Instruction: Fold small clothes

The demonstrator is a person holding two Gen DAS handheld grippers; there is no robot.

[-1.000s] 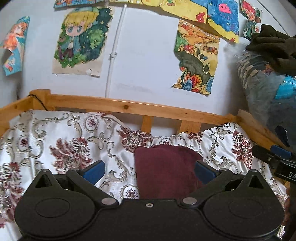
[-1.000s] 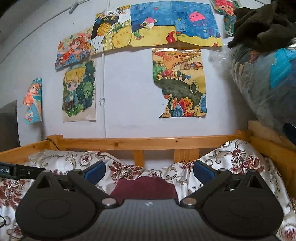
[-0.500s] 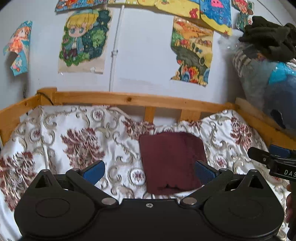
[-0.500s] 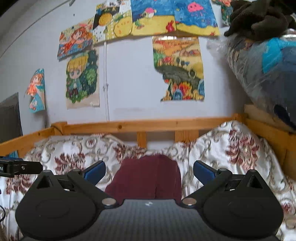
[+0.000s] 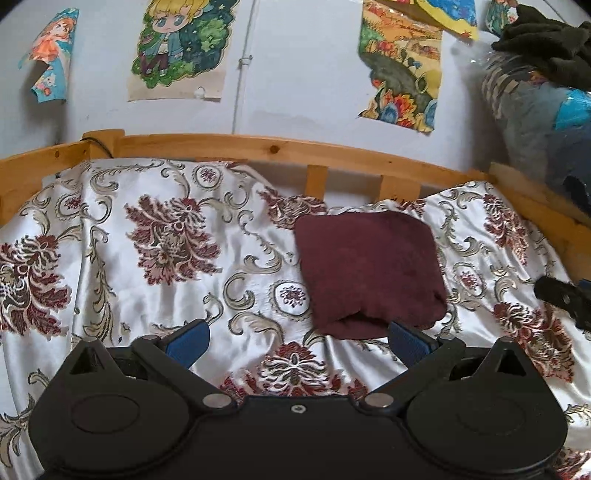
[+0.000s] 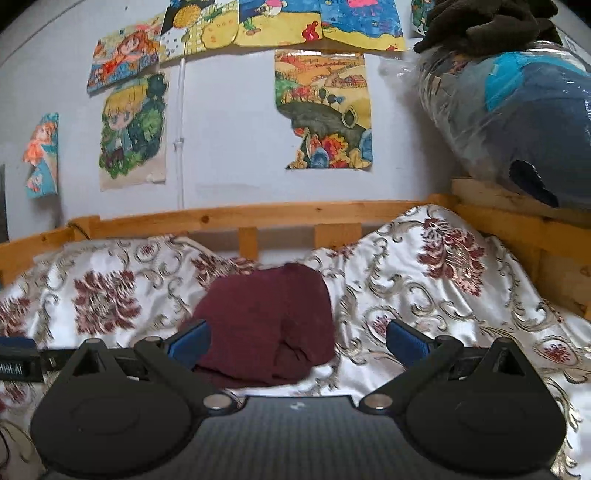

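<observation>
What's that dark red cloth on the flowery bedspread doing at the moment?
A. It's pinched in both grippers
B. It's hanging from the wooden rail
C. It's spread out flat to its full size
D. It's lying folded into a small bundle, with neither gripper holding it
D. The dark red cloth lies as a compact folded bundle on the bedspread, while the left gripper and right gripper are both open and grip nothing.

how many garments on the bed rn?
1. A folded maroon garment lies on the floral bedspread, near the wooden rail. Dark clothing sits on a plastic-wrapped bundle off to the right, not on the bed. More may be out of view.
</observation>
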